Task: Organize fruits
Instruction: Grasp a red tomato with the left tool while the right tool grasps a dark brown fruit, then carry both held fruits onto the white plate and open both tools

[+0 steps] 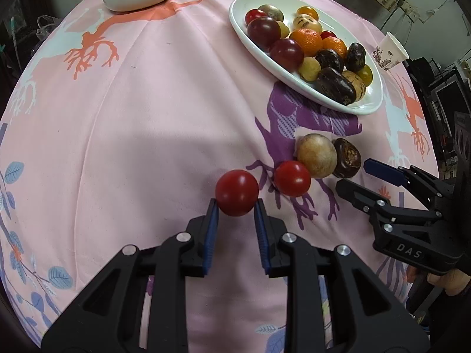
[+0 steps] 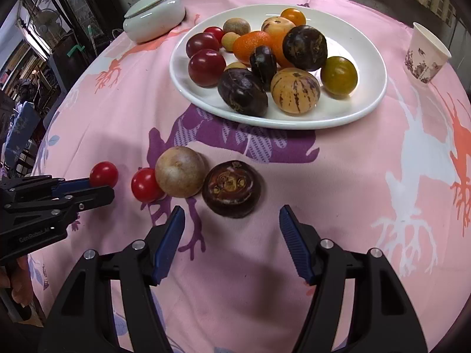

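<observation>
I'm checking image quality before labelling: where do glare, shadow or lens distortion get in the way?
Left wrist view: fisheye bows the tablecloth; a soft shadow lies ahead of the left tool, and highlights dot its red tomato. Right wrist view: the white plate is bright, and the corners go dark.

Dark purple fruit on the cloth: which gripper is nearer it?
Right. The right gripper hangs open just short of the dark purple fruit; the left gripper, beyond two other fruits, grips a red tomato.

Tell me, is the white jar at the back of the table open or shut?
Shut. The lid sits flat on the white jar, covering its mouth, with no gap showing in either wrist view.
</observation>
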Demonstrator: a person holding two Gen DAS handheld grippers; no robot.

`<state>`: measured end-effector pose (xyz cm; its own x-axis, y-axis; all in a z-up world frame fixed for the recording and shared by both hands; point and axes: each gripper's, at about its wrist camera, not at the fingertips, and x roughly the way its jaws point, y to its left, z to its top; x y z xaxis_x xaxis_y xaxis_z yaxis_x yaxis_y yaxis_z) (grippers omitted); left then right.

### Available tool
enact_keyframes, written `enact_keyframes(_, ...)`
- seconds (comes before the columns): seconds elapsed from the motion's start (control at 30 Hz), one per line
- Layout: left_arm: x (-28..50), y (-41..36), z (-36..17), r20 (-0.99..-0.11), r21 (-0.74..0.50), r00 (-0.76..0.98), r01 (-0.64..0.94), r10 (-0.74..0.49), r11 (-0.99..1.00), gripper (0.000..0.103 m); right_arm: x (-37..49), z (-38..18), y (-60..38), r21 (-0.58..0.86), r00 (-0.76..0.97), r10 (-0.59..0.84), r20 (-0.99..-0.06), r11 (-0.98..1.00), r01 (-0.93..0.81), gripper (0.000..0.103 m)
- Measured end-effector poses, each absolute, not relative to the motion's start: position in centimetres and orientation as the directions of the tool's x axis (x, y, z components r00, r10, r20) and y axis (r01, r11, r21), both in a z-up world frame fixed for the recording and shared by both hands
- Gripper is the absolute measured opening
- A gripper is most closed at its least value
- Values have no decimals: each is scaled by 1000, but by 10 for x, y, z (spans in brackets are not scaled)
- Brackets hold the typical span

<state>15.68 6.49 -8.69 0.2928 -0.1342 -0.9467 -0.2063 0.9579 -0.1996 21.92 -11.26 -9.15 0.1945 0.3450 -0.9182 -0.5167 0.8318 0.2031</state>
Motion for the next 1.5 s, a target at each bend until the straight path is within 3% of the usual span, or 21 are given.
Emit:
enact_keyframes(0.23,160,65,-89,-947,-201,290,-209,-136,957,25,225,-98,-100,135,226,299,-927,829,-543,53)
enact_keyframes(0.3,159,66,-90,-948,-200,287,-212,-134,957,25,225,-98,-98,121,245,295,-924,830,-544,43)
enact_keyframes(0.97,149,46,-43,-926,-194,354,-140,-134,971,25,205,-39,-192,246,331,371,-867,899,-364,43)
enact_keyframes(1.5,229,32,-13,-889,-209,427,-59,-164,976,25,278,1,-180,258,425,422,-801,883,-392,43)
